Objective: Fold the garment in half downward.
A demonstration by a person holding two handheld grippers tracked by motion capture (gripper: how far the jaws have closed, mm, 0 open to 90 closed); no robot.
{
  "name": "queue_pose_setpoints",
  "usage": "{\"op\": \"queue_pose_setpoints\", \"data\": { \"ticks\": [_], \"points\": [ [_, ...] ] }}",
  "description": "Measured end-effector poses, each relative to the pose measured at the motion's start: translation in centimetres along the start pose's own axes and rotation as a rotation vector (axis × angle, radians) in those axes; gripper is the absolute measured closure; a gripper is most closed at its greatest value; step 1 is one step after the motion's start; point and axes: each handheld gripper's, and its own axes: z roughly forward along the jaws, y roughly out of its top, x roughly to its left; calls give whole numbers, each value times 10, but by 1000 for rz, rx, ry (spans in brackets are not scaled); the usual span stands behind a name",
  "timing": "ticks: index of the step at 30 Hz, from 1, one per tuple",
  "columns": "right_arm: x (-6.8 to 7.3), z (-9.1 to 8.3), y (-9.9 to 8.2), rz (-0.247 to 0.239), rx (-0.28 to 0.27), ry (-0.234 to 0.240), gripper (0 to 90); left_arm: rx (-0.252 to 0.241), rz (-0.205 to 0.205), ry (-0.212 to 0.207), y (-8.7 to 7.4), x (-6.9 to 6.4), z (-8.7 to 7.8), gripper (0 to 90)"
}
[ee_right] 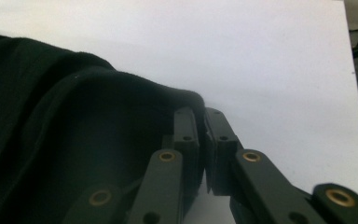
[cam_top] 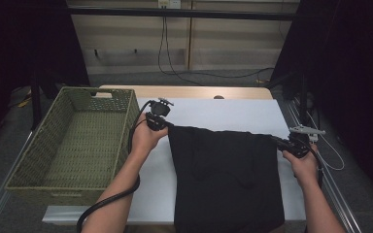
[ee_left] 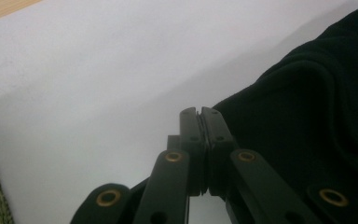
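Work surface: a white sheet point(cam_top: 223, 114) covers most of a wooden table point(cam_top: 184, 91), whose bare edge shows along the far side.

Garment: 1 black garment point(cam_top: 226, 179) lies spread on the white sheet, right of centre in the high view, its near end hanging over the table's near edge. Its far edge is pulled taut in a line between the 2 grippers.

Basket: 1 green woven basket point(cam_top: 43, 165) stands at the left end of the table, just beside the sheet, with a handle slot in its far wall.

Left gripper point(cam_top: 161, 124): held at the garment's far left corner. In the left gripper view the jaws of this gripper point(ee_left: 200, 114) stand pressed together, clamped on the edge of the black fabric point(ee_left: 307, 116).

Right gripper point(cam_top: 282, 142): held at the garment's far right corner. In the right gripper view the jaws of this gripper point(ee_right: 199, 116) are closed, pinching a fold of the fabric point(ee_right: 74, 130) at its edge
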Motion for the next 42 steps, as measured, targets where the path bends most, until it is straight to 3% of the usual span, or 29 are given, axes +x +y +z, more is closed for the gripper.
{"op": "queue_pose_setpoints", "data": {
  "ticks": [6,13,16,18,20,22,24,29,31,33,37,42],
  "points": [
    [-1,3,5,-9,10,-5,853,-1,-5,6,8,4,5,889],
    [-8,8,21,-10,-10,-28,854,-14,-18,28,22,20,9,889],
    [-11,15,29,1,-4,-43,853,-4,-46,7,26,27,20,888],
    [-10,22,30,2,11,-41,841,15,-63,-31,25,29,31,885],
    [-10,30,26,35,53,-20,723,33,-94,-67,19,32,44,858],
    [-6,35,21,25,78,-59,595,51,-112,-66,11,32,57,766],
    [-4,35,14,33,93,-44,553,57,-157,-71,4,34,64,536],
    [1,22,1,49,107,-63,408,31,-168,-78,-6,28,63,263],
    [4,13,-4,56,98,-41,377,24,-172,-99,-9,23,60,223],
    [7,6,-9,57,90,-31,352,5,-152,-84,-12,17,57,163],
    [16,-9,-20,63,87,-12,331,-11,-137,-94,-16,8,51,129],
    [29,-23,-31,35,92,-5,332,-46,-114,-113,-23,-3,44,108]
  ]
}}
